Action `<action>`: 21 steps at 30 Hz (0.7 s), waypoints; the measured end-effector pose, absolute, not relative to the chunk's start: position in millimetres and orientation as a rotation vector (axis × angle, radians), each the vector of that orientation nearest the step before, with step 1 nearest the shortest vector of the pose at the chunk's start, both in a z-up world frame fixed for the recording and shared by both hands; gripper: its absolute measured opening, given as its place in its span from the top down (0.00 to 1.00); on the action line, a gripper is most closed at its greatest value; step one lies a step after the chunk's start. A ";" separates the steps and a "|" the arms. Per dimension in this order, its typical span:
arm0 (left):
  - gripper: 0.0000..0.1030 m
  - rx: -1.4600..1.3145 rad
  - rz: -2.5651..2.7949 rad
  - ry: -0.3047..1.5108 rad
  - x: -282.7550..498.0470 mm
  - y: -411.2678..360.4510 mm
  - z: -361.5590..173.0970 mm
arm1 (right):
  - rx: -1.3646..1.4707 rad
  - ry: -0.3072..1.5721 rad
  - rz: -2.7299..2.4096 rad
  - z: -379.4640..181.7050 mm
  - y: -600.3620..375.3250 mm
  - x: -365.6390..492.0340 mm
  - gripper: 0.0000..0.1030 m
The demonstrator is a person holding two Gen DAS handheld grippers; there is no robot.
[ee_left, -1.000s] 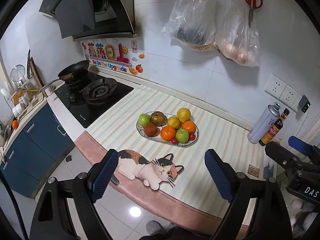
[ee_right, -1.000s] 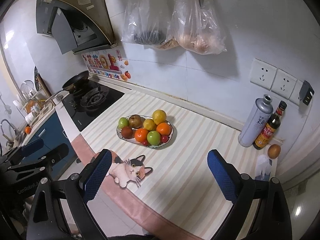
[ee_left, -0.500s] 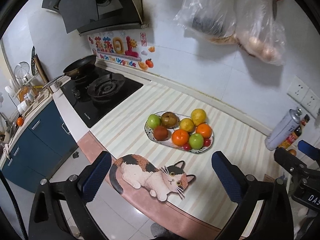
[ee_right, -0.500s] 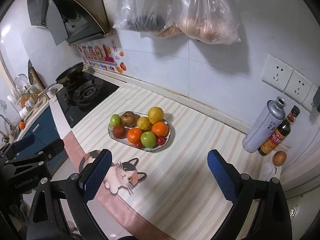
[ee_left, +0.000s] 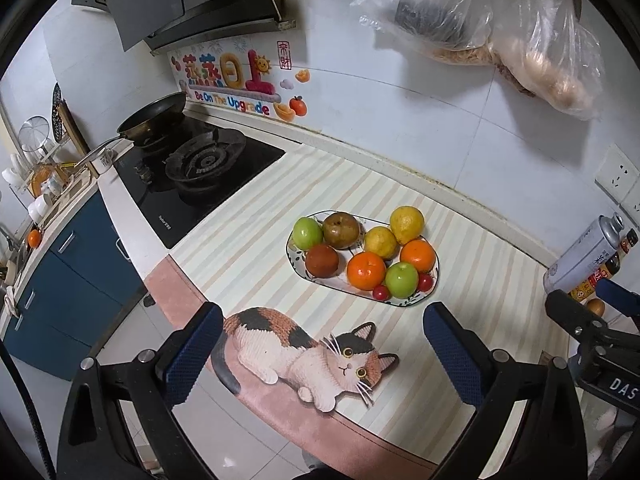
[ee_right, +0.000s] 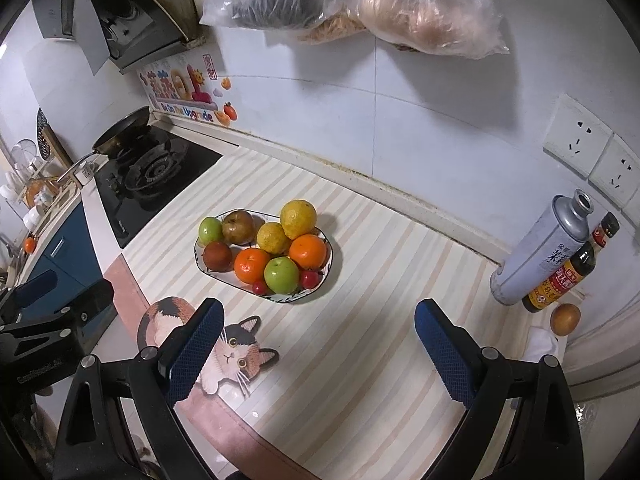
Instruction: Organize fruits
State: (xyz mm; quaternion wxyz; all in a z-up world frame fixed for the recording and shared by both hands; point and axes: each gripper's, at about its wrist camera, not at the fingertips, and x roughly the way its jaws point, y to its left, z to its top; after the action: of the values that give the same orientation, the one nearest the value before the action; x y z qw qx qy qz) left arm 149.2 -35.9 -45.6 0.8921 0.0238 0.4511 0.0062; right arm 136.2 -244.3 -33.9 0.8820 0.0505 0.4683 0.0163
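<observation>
Ahead of both hand-held grippers, left and right, each spread wide and empty: plate of mixed fruit on striped surface. Advice: take one outer fruit at a time, e.g. green apple, pads square across its middle, so neighbours stay put.

The plate looks like glossy glazed ceramic, and the fruit skins are smooth and a bit shiny. The striped counter mat seems a slick plastic sheet. The gripper pads are knurled blue rubbery stuff; the spray can is brushed metal.
</observation>
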 end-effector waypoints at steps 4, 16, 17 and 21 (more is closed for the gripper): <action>0.00 0.052 0.004 0.934 154.0 -34.2 -45.4 | 0.106 0.979 0.032 -35.9 -242.7 139.0 0.05; 0.00 0.045 -0.013 0.948 160.9 -32.7 -47.1 | 0.101 0.984 0.028 -37.0 -241.7 141.6 0.05; 0.00 0.043 -0.014 0.949 161.4 -32.0 -46.8 | 0.102 0.987 0.028 -38.1 -241.7 142.4 0.05; 0.00 0.049 -0.012 0.949 164.4 -31.3 -47.0 | 0.105 0.991 0.026 -41.5 -240.2 142.6 0.05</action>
State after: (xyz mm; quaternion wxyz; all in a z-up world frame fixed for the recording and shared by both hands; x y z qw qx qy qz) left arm 164.4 -31.3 -47.0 0.8893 0.0234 0.4568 -0.0057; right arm 142.6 -240.2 -41.5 0.8782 0.0502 0.4754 0.0123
